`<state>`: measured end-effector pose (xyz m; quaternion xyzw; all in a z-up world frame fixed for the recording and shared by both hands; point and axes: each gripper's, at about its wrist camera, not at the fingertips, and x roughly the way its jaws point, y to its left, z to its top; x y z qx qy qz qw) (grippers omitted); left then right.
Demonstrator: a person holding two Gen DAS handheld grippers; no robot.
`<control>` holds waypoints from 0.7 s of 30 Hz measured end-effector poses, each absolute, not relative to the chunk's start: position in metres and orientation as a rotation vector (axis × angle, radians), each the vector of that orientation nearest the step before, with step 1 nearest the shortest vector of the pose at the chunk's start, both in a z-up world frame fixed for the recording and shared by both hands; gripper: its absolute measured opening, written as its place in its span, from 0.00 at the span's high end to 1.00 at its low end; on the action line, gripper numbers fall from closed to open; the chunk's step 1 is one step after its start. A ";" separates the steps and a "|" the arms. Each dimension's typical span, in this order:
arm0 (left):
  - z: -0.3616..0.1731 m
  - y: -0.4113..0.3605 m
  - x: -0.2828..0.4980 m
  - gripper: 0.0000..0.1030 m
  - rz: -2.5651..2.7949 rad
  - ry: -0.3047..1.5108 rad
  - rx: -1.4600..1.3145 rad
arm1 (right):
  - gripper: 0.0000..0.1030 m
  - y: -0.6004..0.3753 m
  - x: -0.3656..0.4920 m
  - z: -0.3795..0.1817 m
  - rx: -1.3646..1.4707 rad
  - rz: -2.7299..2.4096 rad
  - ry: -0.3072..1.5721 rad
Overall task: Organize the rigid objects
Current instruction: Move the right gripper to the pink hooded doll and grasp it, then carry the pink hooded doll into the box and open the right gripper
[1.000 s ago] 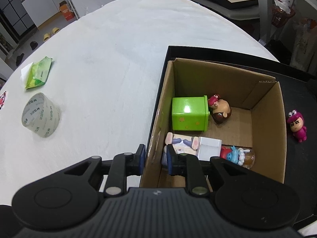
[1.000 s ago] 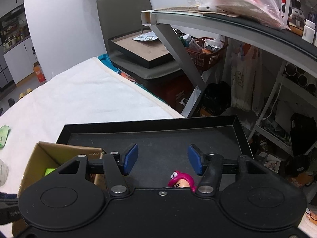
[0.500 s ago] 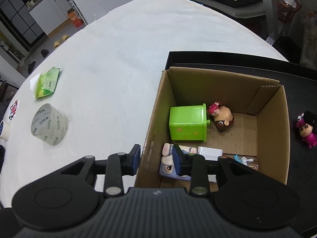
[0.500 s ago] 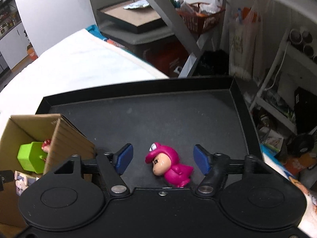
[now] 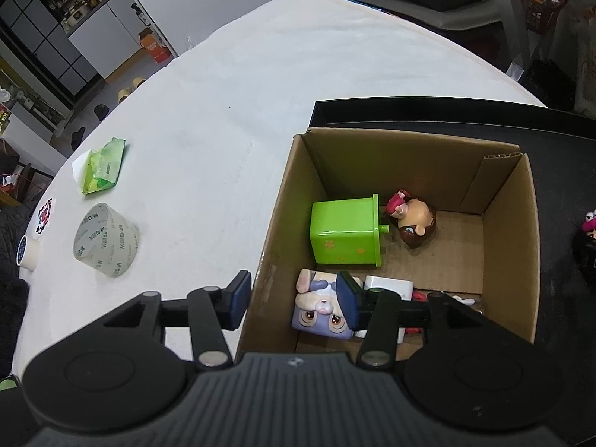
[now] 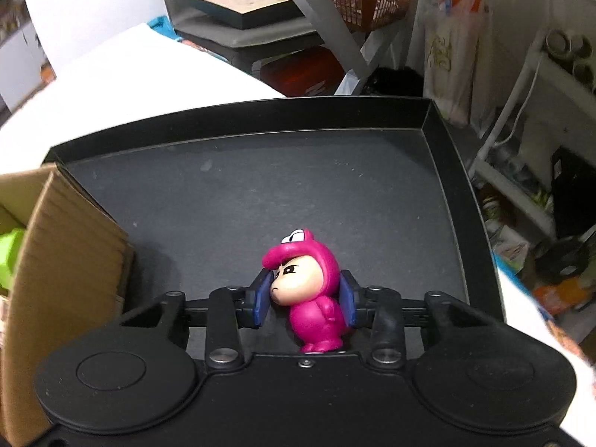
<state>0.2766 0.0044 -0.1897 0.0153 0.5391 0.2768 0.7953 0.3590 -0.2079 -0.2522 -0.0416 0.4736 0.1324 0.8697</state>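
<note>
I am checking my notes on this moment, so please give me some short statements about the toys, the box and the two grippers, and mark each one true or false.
1. The right gripper has its fingers closed on the pink figure. True.
2. The pink figure is inside the cardboard box. False: it is over the black tray, outside the box.
3. The green cube lies in the box next to a brown-haired figure. True.
4. The left gripper holds the roll of tape. False: it is open, astride the box wall; the tape lies on the white table.
5. The box is empty. False: several toys lie inside.
</note>
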 end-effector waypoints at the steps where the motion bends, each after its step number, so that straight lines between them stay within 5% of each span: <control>1: -0.190 0.004 0.276 0.53 0.596 1.158 0.035 | 0.64 -0.209 0.359 -0.251 -0.083 0.275 0.986; 21: -0.187 0.017 0.249 0.53 0.539 1.157 -0.030 | 0.64 -0.212 0.328 -0.181 -0.067 0.344 0.792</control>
